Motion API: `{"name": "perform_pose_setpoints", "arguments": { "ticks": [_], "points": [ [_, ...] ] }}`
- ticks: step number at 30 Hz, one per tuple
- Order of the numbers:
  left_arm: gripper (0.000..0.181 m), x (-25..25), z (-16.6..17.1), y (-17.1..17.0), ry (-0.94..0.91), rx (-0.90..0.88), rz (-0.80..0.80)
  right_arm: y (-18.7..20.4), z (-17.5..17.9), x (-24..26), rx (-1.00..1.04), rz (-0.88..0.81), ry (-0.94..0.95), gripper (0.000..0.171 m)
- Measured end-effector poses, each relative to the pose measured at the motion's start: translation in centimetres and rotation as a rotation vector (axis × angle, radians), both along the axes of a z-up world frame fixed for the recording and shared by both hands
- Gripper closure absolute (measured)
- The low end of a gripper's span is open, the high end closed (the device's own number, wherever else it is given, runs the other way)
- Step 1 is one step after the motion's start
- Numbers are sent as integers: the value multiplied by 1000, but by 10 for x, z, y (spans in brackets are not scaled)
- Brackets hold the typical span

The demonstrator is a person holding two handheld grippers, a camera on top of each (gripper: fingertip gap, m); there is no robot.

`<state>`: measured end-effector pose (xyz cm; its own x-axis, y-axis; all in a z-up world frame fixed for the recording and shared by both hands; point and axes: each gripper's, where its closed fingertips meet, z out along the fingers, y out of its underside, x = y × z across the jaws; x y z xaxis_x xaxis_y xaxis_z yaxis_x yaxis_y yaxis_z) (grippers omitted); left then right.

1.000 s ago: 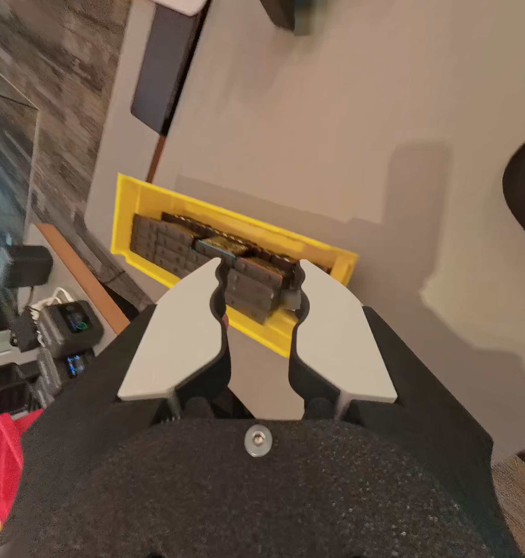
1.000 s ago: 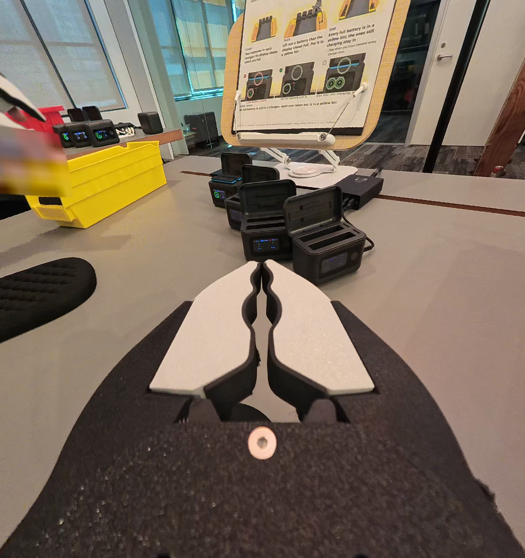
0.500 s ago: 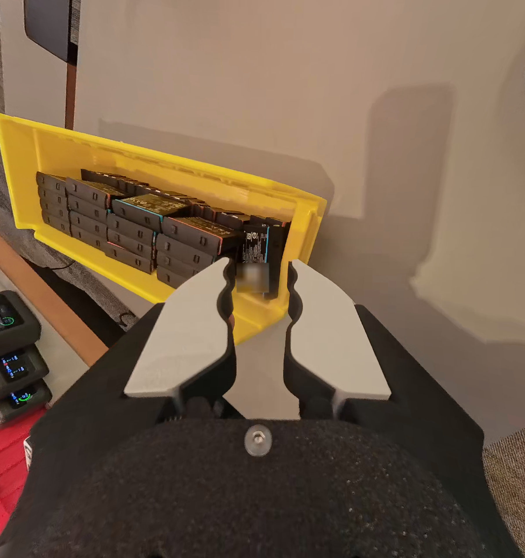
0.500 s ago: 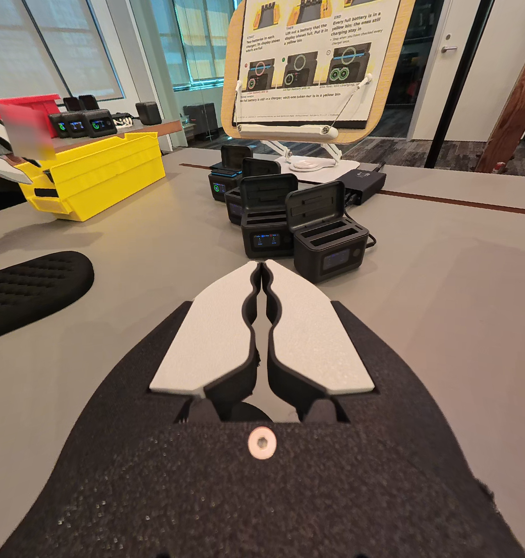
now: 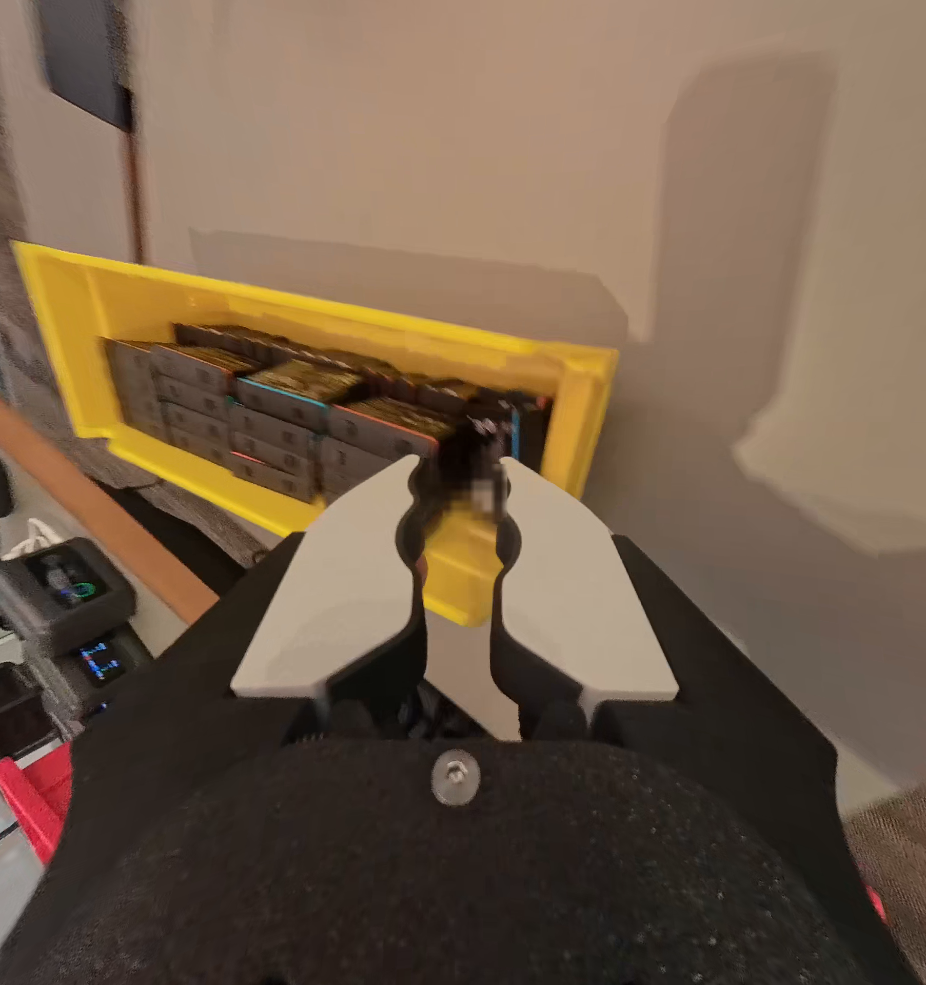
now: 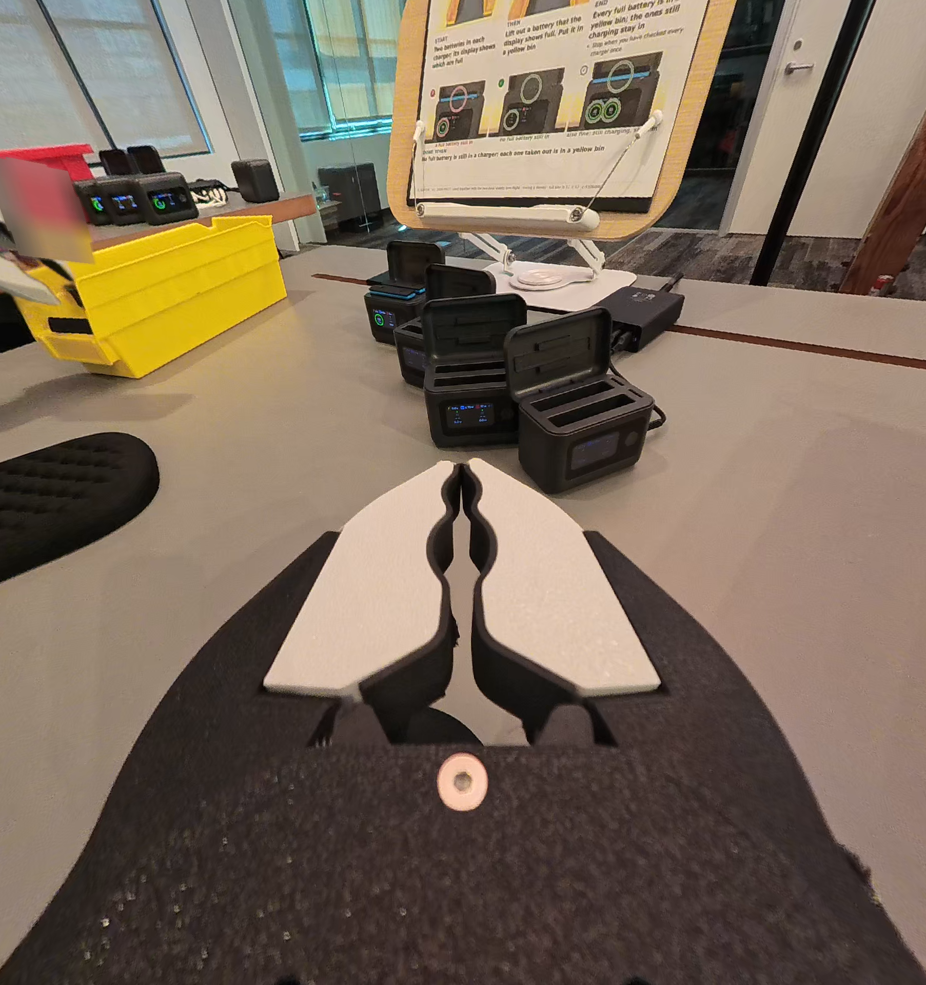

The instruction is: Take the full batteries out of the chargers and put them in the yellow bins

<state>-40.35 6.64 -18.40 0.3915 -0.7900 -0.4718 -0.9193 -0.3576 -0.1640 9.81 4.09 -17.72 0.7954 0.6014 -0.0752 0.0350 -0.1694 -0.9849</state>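
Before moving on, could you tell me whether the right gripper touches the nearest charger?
Apart: the right wrist view shows bare table between right gripper and charger.

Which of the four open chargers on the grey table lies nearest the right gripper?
The rightmost charger, just beyond the right gripper: both slots empty, screen dim. The other three stand behind or left of it.

From my right wrist feed, a wide grey table [image 6: 770, 533] fills the lower half, a dark brown strip [image 6: 823, 349] crossing it at 2 o'clock. At 11 o'clock, tall windows [image 6: 130, 69] with pale blinds let in daylight beside a glass partition [image 6: 343, 69]. A white door [image 6: 802, 106] with a lever handle stands at 1 o'clock, a wooden post [image 6: 913, 186] farther right. A second wood-edged table [image 6: 247, 205] sits at 10 o'clock. Dark patterned carpet [image 6: 690, 256] shows beyond.
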Motion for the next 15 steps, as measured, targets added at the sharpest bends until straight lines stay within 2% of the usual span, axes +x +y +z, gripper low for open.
{"name": "perform_pose_setpoints", "arguments": {
  "ticks": [2,4,7,10,15],
  "points": [
    [163,20,23,20,-123,122,-3,0,0,0,2,-2,0,171],
    [176,45,52,46,-244,278,24,0,0,0,-2,-3,-2,171],
    [181,93,72,74,-356,371,14,1,-2,-1,-6,-1,-10,171],
    [181,138,64,103,-337,393,-40,0,-1,-1,2,-3,-11,171],
    [181,191,26,157,-275,355,-73,-1,2,1,12,-6,7,171]
  ]
}}
